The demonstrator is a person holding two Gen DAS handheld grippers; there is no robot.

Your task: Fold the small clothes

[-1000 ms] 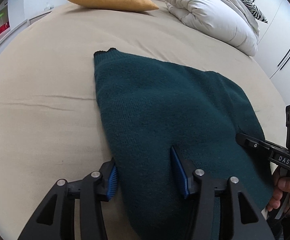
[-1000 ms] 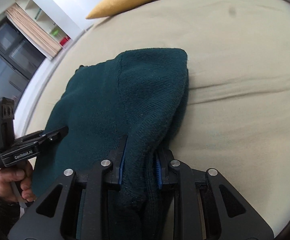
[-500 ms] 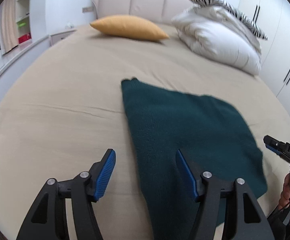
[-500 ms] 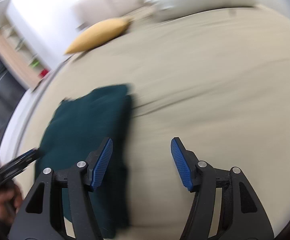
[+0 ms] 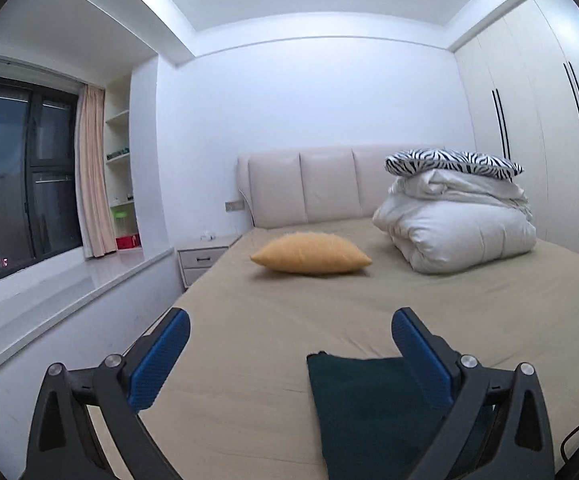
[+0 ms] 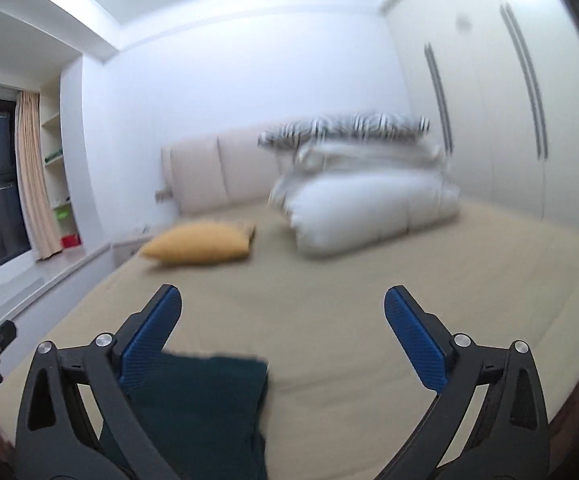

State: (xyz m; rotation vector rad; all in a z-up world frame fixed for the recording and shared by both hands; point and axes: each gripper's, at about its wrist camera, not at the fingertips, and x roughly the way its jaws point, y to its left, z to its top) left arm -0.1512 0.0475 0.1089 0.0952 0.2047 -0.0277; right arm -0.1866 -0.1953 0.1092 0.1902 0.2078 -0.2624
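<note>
A folded dark green knit garment [image 5: 369,404] lies flat on the beige bed [image 5: 281,312] near its front edge. It also shows in the right wrist view [image 6: 205,404], low and left. My left gripper [image 5: 289,336] is open and empty, raised above the bed, with the garment below its right finger. My right gripper [image 6: 281,320] is open and empty, raised, with the garment below its left finger. The right wrist view is blurred.
A yellow cushion [image 5: 309,254] lies mid-bed. A folded white duvet [image 5: 457,232] with a zebra pillow [image 5: 449,160] on top sits at the back right by the headboard [image 5: 309,184]. A window ledge [image 5: 49,288] runs along the left, wardrobes [image 5: 537,140] along the right.
My right gripper let go of the garment and opened. Both grippers lifted up and tilted back from the garment, so the views now look across the room.
</note>
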